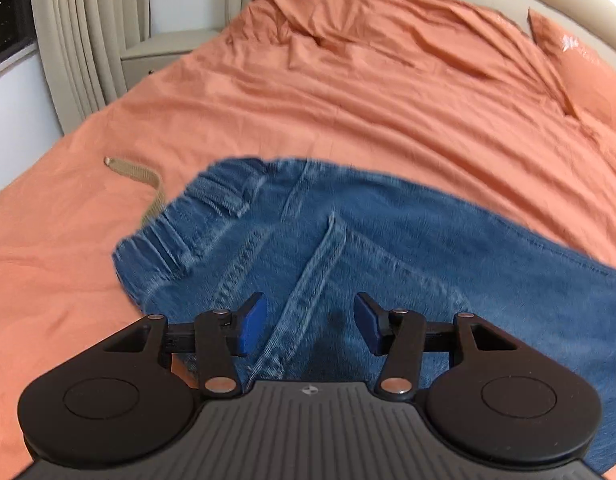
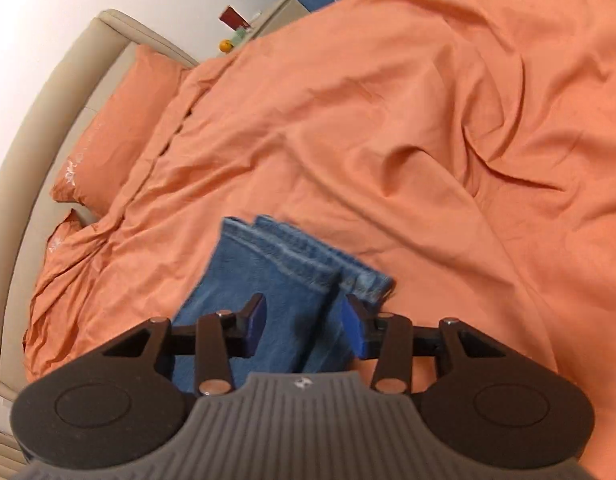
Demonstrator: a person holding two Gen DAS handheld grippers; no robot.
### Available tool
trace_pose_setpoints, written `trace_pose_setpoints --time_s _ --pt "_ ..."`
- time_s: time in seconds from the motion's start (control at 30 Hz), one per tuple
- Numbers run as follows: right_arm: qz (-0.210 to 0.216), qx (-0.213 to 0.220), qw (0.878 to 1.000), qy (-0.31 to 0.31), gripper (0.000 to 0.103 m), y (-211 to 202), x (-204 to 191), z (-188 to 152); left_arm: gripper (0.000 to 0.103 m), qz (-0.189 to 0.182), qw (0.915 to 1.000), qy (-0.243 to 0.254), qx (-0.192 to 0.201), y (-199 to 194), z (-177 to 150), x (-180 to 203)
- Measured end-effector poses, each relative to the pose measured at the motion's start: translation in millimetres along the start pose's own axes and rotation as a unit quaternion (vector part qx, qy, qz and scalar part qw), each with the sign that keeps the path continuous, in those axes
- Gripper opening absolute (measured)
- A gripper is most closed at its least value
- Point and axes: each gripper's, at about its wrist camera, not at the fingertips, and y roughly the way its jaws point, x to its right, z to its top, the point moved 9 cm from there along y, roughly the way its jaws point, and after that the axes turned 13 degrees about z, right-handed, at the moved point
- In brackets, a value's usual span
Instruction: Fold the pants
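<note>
With both tools standing apart and empty, the left tool (image 1: 310, 322) should bite the jeans (image 1: 348, 240) waistband (image 1: 211, 204) at 11 o'clock, the right tool (image 2: 303, 322) both stacked hems (image 2: 308, 264) at 12 o'clock.

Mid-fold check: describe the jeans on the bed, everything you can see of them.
The jeans are blue denim with pale stitched seams, lying flat on the orange bedcover. The elastic waistband faces a tan strap. The leg hems lie nearly aligned, one leg atop the other. The left gripper and right gripper hover open above, not gripping.
</note>
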Motion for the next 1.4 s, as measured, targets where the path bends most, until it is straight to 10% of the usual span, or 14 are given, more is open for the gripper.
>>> trace_pose_setpoints --time_s 0.33,0.47,0.67,0.93,1.23,1.4 --pt "0.057 -0.005 0.998 -0.020 0.000 11 -26 12 0.058 0.040 0.9988 0.026 -0.014 5 -8 11" --pt "0.086 0.031 0.989 -0.114 0.000 -33 -77 27 0.056 0.047 0.9979 0.042 -0.012 7 -11 14" --pt "0.007 -0.018 0.996 -0.086 0.000 -4 -4 10 0.056 0.043 0.9974 0.058 -0.007 9 -16 15" --pt "-0.043 -0.049 0.987 -0.146 0.000 3 -5 3 0.058 0.017 0.9971 0.075 0.005 -10 -3 18" --pt "-0.037 -0.064 0.958 -0.276 0.034 14 -78 20 0.058 -0.047 0.9910 0.123 0.027 -26 27 75" --pt "-0.061 -0.069 0.944 -0.317 0.034 63 -95 37 0.058 -0.104 0.9824 0.153 0.023 -25 26 133"
